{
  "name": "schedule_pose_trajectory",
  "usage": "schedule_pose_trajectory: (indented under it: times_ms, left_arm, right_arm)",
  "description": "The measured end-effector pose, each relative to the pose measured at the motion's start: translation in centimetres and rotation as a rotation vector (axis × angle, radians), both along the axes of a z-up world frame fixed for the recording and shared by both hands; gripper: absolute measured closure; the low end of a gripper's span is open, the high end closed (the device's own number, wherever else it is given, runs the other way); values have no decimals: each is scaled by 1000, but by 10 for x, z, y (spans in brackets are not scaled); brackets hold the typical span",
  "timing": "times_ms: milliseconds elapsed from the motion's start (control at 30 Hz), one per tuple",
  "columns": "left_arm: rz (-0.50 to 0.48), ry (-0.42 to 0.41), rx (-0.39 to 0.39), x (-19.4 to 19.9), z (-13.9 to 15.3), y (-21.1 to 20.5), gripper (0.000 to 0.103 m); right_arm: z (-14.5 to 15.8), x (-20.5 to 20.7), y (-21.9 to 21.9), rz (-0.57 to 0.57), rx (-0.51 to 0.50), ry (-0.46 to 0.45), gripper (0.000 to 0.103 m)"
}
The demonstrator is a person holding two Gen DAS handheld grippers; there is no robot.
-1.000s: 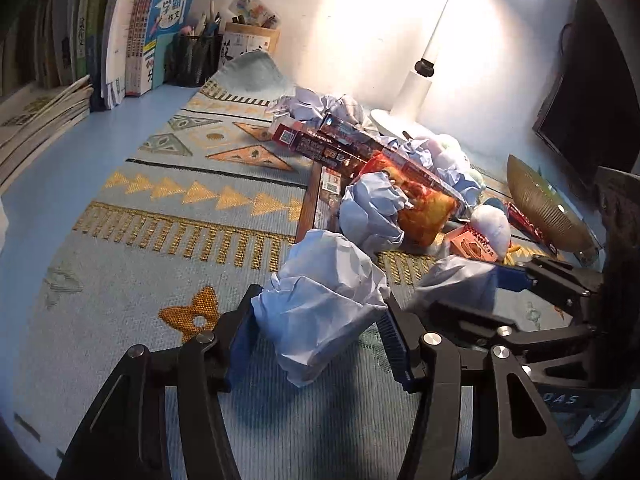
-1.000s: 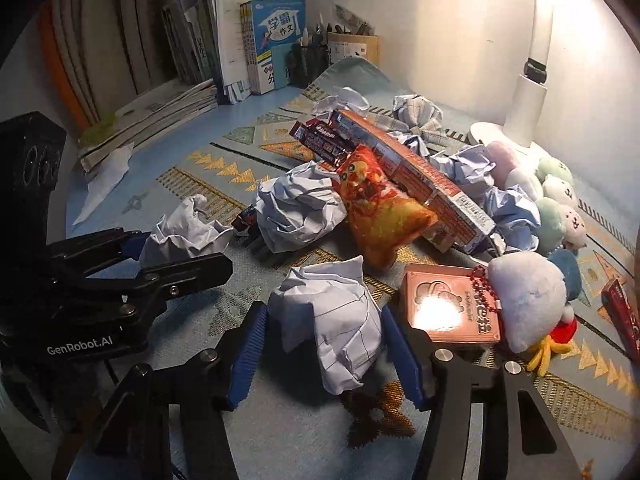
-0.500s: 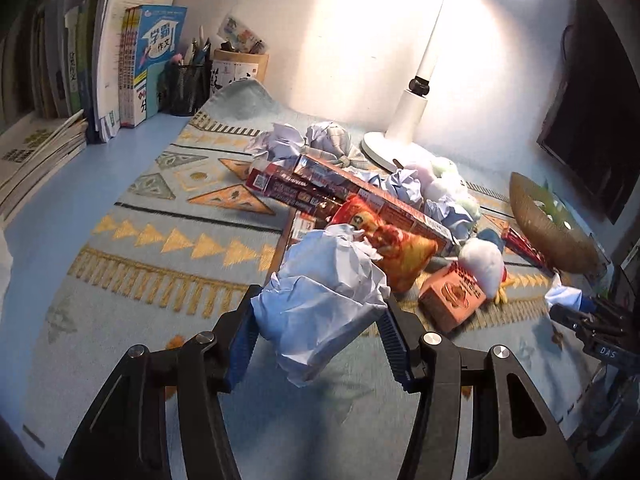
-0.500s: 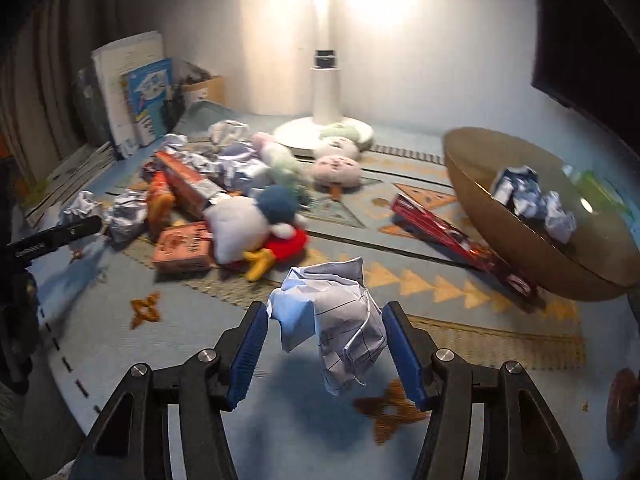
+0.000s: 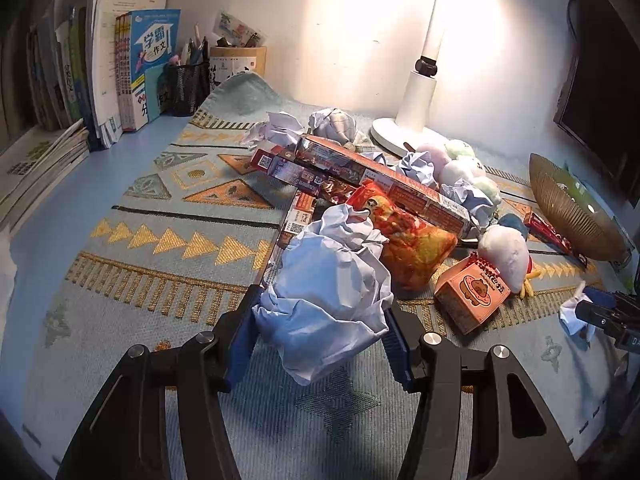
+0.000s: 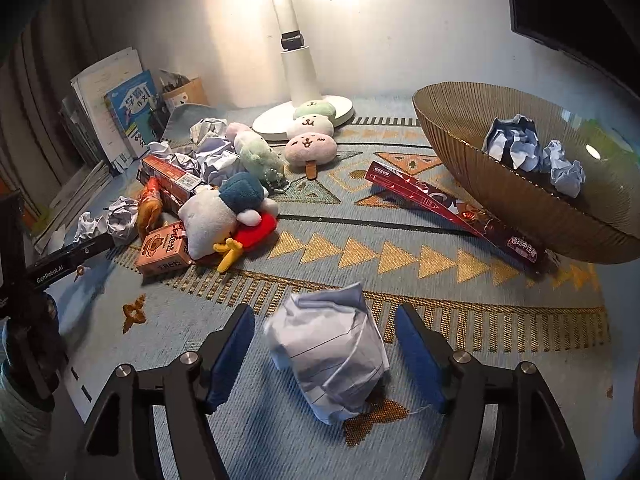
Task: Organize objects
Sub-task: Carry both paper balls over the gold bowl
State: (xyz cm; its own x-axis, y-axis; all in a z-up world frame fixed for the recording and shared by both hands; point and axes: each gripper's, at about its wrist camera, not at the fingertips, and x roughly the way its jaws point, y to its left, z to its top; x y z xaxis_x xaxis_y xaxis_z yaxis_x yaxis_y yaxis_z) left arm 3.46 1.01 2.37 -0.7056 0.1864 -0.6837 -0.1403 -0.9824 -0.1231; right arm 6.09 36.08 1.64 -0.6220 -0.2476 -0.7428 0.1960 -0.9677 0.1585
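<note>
paper ball (image 6: 330, 354) crumpled, lined | between opening right tongs (image 6: 326, 354)

Both cameras ride just behind their own fingers, close over the patterned mat (image 5: 168, 216) and tilted down at it. The left wrist view sits at the mat's near-left part and faces the lamp (image 5: 420, 92) and the wall, with the books (image 5: 120, 72) on its left. The right wrist view sits further right, near the brown bowl (image 6: 520, 200). Both take in the lamp, the toy pile (image 6: 224, 216), the pink box (image 5: 470, 294) and the bowl.
</note>
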Motion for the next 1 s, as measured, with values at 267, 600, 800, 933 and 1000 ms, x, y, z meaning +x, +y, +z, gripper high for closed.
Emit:
schedule_pose_trajectory:
  times_ms: [267,600,800,933,1000]
  left_arm:
    - [0,12,-67,2,-1,10,50]
    - [-96,27,-31,32,31,27,51]
    - [-337,87,81,19,98,119,51]
    - [-456,109,152,-7,127,201,51]
    - [-507,82,183,-23,129,243,51]
  right_arm:
    - [-4,0,-8,35,29,-35,28]
    - [10,28,-9,24,1,35,50]
    - [83,47,29,-102,-10,171,49]
    - [131,35,92,-389,-2,181,48]
    - [140,24,124,-467,-63,176,48]
